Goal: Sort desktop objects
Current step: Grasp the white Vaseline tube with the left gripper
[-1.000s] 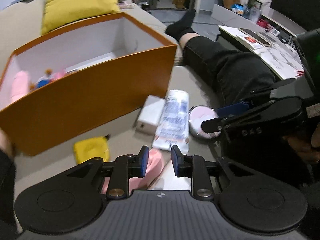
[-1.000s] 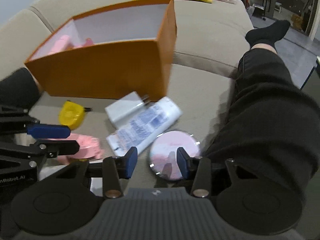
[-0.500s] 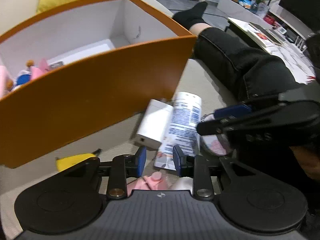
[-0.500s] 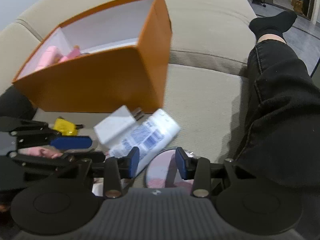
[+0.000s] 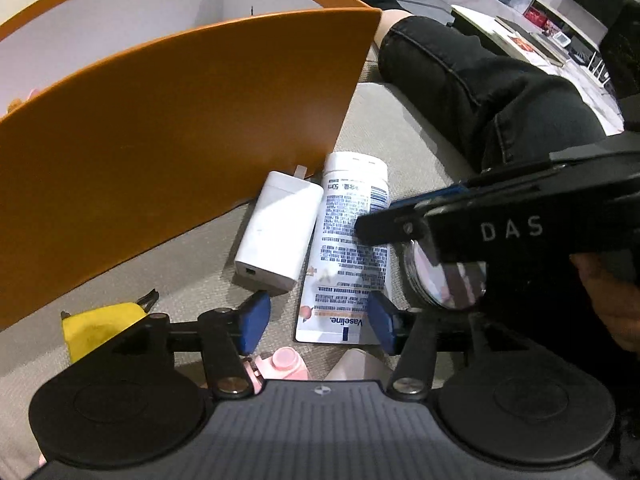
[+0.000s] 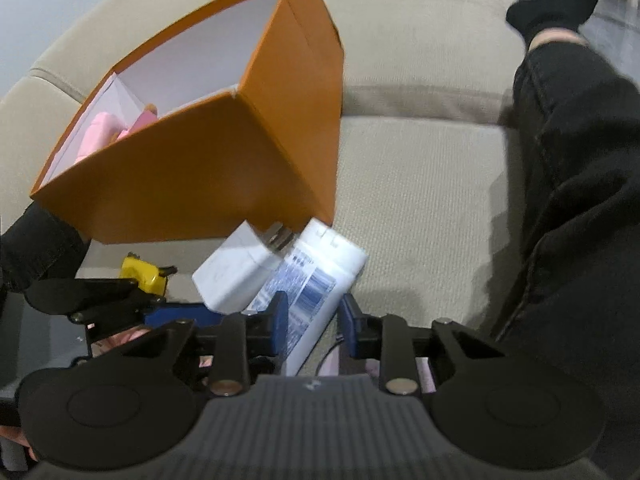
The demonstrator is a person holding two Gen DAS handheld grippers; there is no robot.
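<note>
Item 1. One orange cardboard box with a white interior (image 5: 172, 120), set on the beige ribbed sofa cushion (image 6: 420, 184) at the left. At least one pale pink item (image 6: 100, 136) was lodged in its far corner; a full count of the contents could not be made.

Item 2. One yellow hard-cased object with a black clip (image 5: 100, 320), just below the box front.

Item 3. One white rectangular plug-in charger (image 5: 276, 232), prongs towards the box, lying against item 4.

Item 4. One white squeeze tube printed in blue and marked Vaseline (image 5: 348, 256), cap end towards the box.

Item 5. One round mirrored compact (image 5: 444, 280), just beside the tube, partly hidden.

Item 6. At least one pink capped bottle (image 5: 286, 360), mostly hidden under the left tool.

Tools. The left gripper (image 5: 316, 320) was held wide open, empty, its fingers to either side of the tube's crimped end. The right gripper (image 6: 312, 324) was likewise parted and empty, low over the tube, above the compact.

Step judged in hand: picking up the tube, seemingly with the left gripper. The pads were best closed across the tube's flat width near the firmer crimp; a squeeze on the soft body risked slip. The charger was to be left undisturbed, and the box wall cleared before release.
</note>
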